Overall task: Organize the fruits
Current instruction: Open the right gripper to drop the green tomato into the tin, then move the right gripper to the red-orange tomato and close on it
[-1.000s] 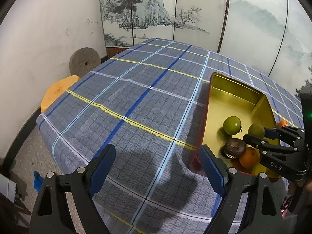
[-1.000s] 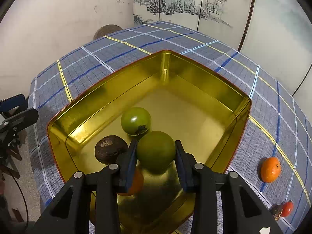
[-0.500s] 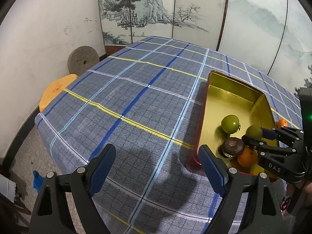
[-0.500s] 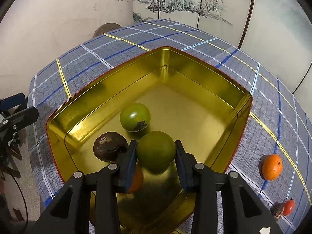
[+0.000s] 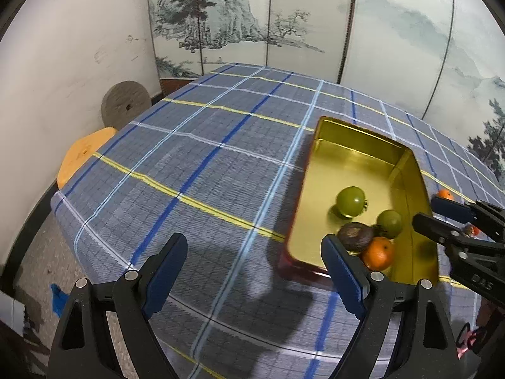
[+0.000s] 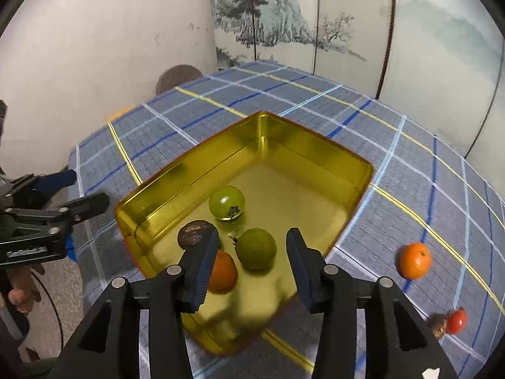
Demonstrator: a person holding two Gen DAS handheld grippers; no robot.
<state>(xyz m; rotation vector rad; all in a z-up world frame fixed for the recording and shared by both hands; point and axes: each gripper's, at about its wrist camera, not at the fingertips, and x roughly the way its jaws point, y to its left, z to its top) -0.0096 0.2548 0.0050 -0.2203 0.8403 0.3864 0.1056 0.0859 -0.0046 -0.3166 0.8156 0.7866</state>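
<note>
A gold tin tray [image 6: 315, 145] [image 5: 356, 135] sits on the checked tablecloth. Inside it lie a green tomato [image 6: 226, 202] [image 5: 350, 201], a dark brown fruit [image 6: 194, 233] [image 5: 355, 235], an orange [image 6: 223, 272] [image 5: 378, 252] and a second green fruit [image 6: 256, 248] [image 5: 390, 223]. My right gripper [image 6: 252, 267] hangs just above that second green fruit; its jaws are opening and the pads stand apart from it. My left gripper [image 5: 255, 271] is open over bare cloth left of the tray, holding nothing.
Outside the tray on the cloth lie another orange [image 6: 414, 260], a small red tomato [image 6: 457, 321] and a small brown fruit [image 6: 438, 325]. A painted folding screen [image 5: 284, 15] and a white wall stand behind. An orange stool [image 5: 85, 154] and a grey stone disc [image 5: 126, 104] are at the left.
My right gripper let go of the green fruit, which now rests in the tray, and drew back and up. The left gripper stayed put and open.
</note>
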